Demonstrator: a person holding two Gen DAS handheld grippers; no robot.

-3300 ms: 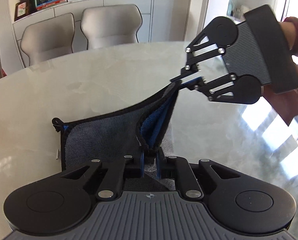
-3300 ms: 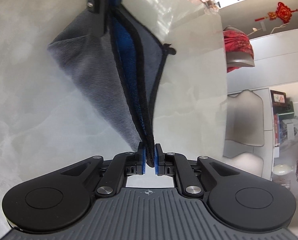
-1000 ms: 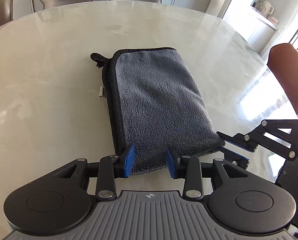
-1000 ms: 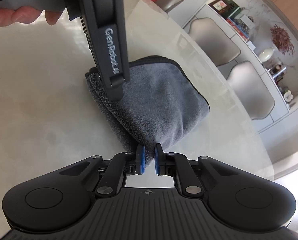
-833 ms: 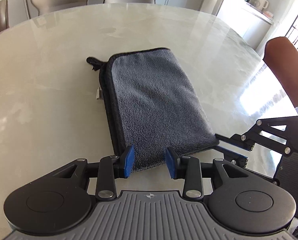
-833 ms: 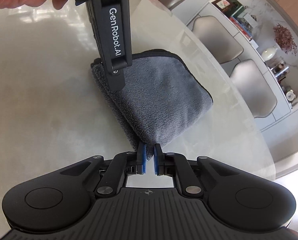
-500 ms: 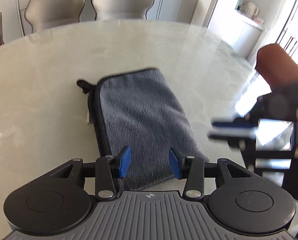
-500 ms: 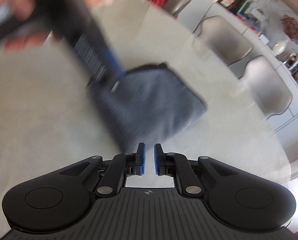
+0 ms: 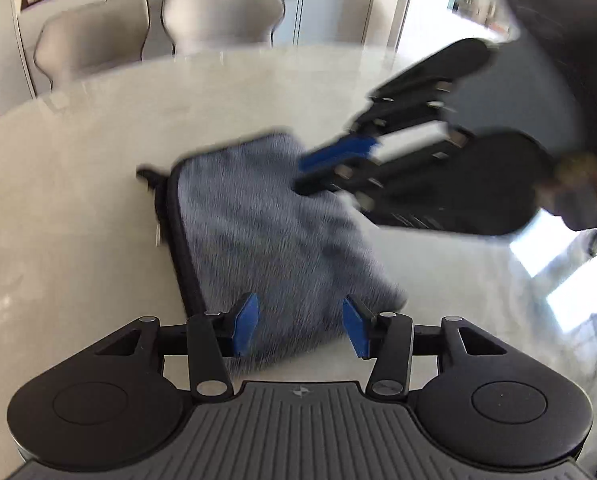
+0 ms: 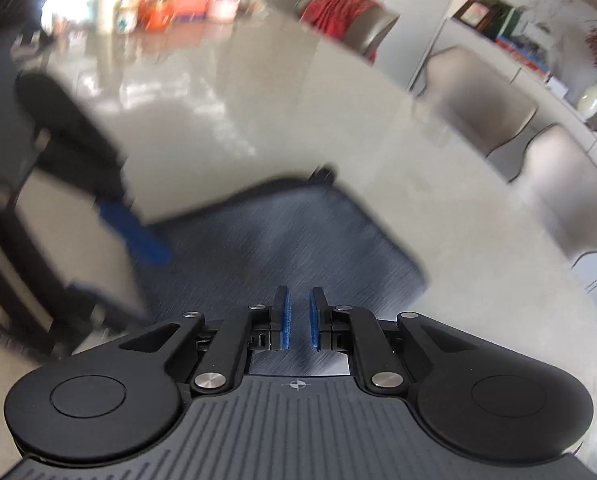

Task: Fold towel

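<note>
Towel lies folded flat on tabletop; left gripper jaws wide, empty; right gripper jaws narrowly apart, empty; fold looks done

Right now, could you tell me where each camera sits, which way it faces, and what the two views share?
Left wrist: rides the left gripper, open, looking across the folded grey microfibre towel toward two beige chairs; the right gripper crosses from the right.
Right wrist: rides the right gripper, fingers narrowly apart, low over the towel; the left gripper shows blurred at left.
Shared: towel, pale marble table, chairs.
</note>
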